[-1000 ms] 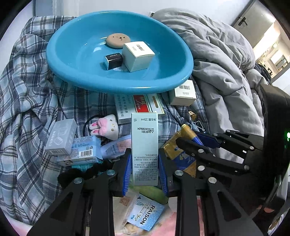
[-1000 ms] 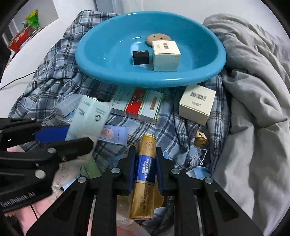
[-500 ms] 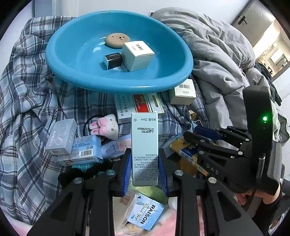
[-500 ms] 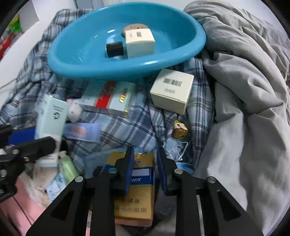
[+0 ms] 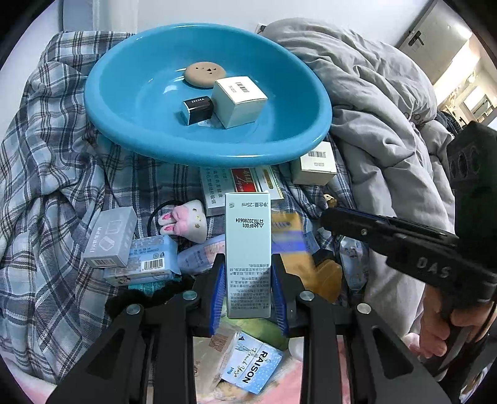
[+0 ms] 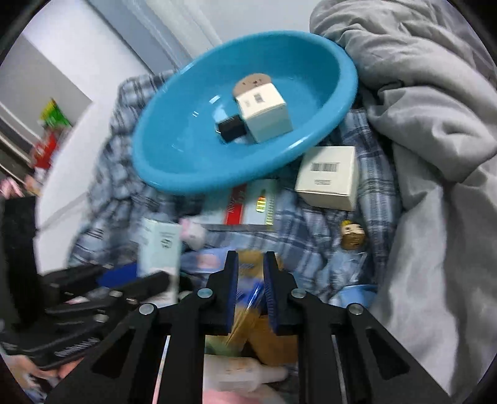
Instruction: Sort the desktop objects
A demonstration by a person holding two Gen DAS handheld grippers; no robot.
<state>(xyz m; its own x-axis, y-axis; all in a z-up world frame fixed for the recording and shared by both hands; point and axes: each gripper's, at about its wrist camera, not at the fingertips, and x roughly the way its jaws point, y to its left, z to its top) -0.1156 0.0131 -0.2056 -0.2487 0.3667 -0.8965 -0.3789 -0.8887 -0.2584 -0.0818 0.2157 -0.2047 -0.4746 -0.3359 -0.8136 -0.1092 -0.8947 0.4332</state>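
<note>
Plaid bedding (image 5: 52, 161) carries my clutter. Left tool (image 5: 248, 287) clamps a tall pale-green carton (image 5: 248, 248) just short of the round blue plastic basin (image 5: 130, 102); right tool (image 6: 251, 287) sits narrow around a blurred yellow-blue pack (image 6: 248, 307), beside it.

White wall (image 5: 198, 12), grey duvet (image 5: 372, 102), plaid sheet (image 5: 46, 161), lit doorway (image 5: 466, 90) at right.

A plaid blue-and-white cloth (image 5: 52, 174) covers the surface, bunched in folds at the left. A rumpled grey quilt (image 5: 382, 124) lies heaped along the right side, its edge lapping over the plaid. Behind it, a pale door with a dark handle (image 5: 414, 34) stands beside a brightly lit opening. A white wall (image 5: 174, 12) rises at the back.
</note>
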